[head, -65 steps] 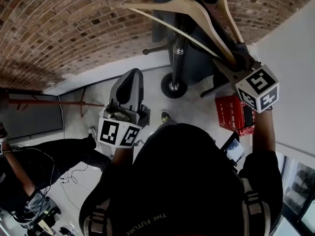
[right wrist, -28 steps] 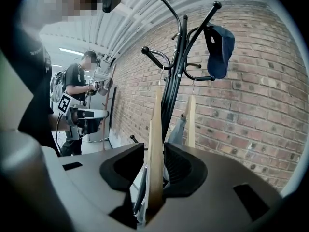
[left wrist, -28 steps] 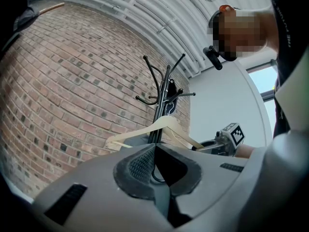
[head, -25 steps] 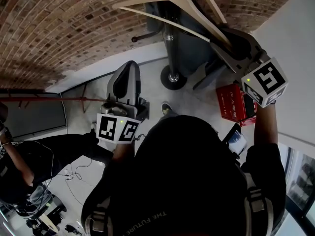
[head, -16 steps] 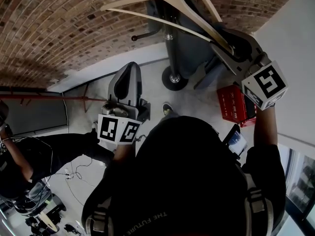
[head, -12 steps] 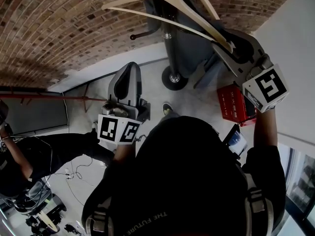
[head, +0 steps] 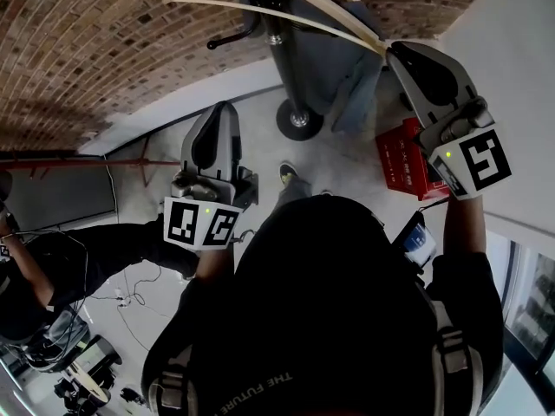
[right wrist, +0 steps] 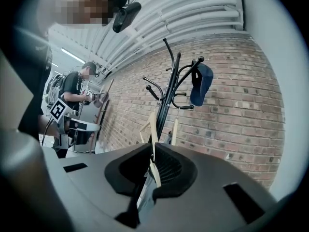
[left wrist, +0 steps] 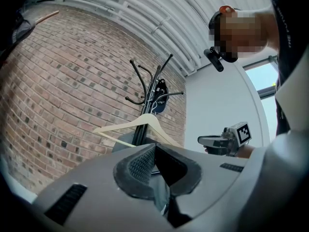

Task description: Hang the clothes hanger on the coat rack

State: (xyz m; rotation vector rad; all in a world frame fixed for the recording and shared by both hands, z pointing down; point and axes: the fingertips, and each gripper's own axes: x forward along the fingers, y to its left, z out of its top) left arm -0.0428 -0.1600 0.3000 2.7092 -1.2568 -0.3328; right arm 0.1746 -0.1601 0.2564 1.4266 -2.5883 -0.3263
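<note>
Only the right gripper view is showing the right gripper (right wrist: 152, 151) clamping one arm of the pale wooden clothes hanger (right wrist: 153, 129), its jaws having just been closing on it. The head view is cutting off the hanger's top, so whether its hook is sitting on the black metal coat rack (right wrist: 170, 76) is unclear. The left gripper (left wrist: 155, 151) is pointing roughly level, jaws together, empty.

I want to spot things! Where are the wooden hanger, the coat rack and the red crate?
wooden hanger (left wrist: 147, 118): left gripper view, its top bend.
coat rack (right wrist: 166, 98): right gripper view, its pole.
red crate (head: 397, 159): head view, its side.
</note>
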